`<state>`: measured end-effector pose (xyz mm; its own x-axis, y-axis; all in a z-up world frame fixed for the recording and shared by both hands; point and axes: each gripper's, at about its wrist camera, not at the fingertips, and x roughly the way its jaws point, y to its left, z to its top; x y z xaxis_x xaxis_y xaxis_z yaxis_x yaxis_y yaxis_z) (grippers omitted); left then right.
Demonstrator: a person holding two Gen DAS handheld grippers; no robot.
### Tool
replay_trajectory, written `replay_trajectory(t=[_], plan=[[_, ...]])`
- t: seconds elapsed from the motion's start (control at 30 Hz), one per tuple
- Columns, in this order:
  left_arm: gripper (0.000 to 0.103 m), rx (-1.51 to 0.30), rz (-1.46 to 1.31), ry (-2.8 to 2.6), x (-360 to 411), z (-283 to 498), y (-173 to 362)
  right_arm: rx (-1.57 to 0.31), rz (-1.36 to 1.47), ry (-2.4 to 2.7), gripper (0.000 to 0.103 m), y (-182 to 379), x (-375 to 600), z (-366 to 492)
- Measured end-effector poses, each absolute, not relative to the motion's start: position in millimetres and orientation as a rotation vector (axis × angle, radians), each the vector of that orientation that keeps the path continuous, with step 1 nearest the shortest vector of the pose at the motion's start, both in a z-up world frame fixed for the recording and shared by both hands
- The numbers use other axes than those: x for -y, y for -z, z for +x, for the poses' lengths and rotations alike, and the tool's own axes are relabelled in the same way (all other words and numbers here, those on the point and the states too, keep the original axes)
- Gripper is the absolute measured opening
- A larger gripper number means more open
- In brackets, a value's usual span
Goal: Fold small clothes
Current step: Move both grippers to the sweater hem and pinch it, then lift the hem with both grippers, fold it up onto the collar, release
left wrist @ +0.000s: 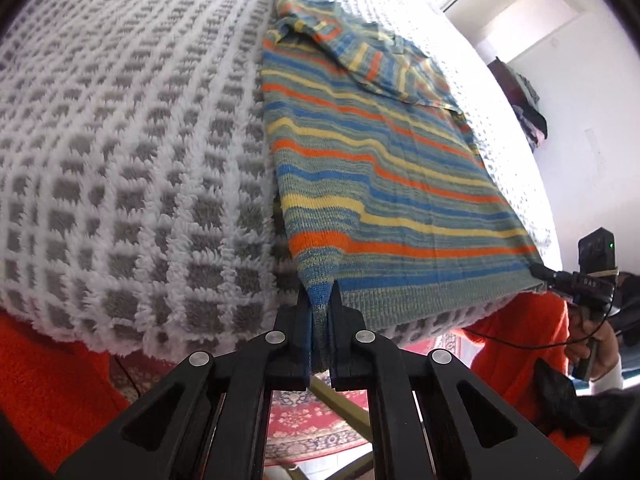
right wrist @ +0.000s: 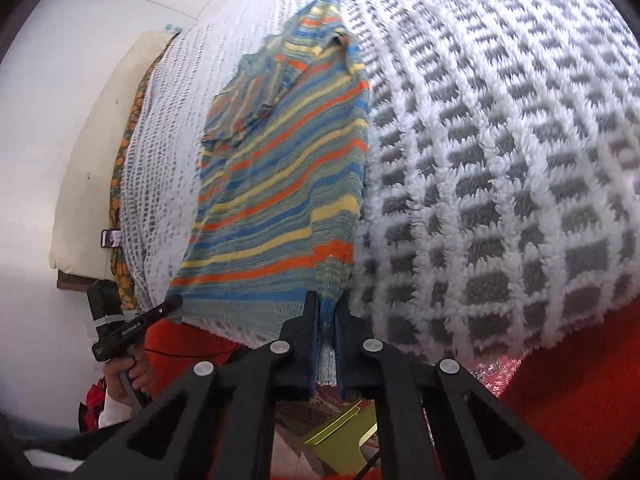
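A small striped knit sweater (left wrist: 384,152) in blue, orange, yellow and grey lies flat on a white and grey checked fleece blanket (left wrist: 120,140), its sleeves folded over at the far end. My left gripper (left wrist: 320,292) is shut on the near left hem corner. My right gripper (right wrist: 326,304) is shut on the near right hem corner of the sweater (right wrist: 280,168). Each gripper also shows in the other's view: the right gripper (left wrist: 540,270) at the hem's right end, the left gripper (right wrist: 172,304) at the hem's left end.
The blanket (right wrist: 500,160) covers a bed whose near edge runs just under the hem. Orange cloth (left wrist: 48,380) hangs below the edge. A patterned red rug (left wrist: 312,420) lies on the floor. White walls and a pillow (right wrist: 100,140) stand beyond.
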<state>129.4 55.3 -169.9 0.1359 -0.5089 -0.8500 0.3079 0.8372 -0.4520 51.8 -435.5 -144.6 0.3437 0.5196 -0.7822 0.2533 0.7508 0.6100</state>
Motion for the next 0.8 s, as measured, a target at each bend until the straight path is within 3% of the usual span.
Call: replay_trajectory(t=[0.5, 0.7, 0.8], plan=[[0.003, -1.366, -0.156, 0.694, -76.4, 78.0, 139.6, -1.292, 0.828, -0.250, 0.006, 120.0, 441.0, -6.9], [0.003, -1.277, -0.372, 0.695, -75.7, 162.9, 107.2, -1.085, 0.985, -0.339, 0.006, 100.0, 467.2, 48.5], [0.003, -1.213, -0.350, 0.659, -62.0, 218.4, 93.3, -0.986, 0.990, -0.351, 0.006, 87.3, 480.8, 106.6]])
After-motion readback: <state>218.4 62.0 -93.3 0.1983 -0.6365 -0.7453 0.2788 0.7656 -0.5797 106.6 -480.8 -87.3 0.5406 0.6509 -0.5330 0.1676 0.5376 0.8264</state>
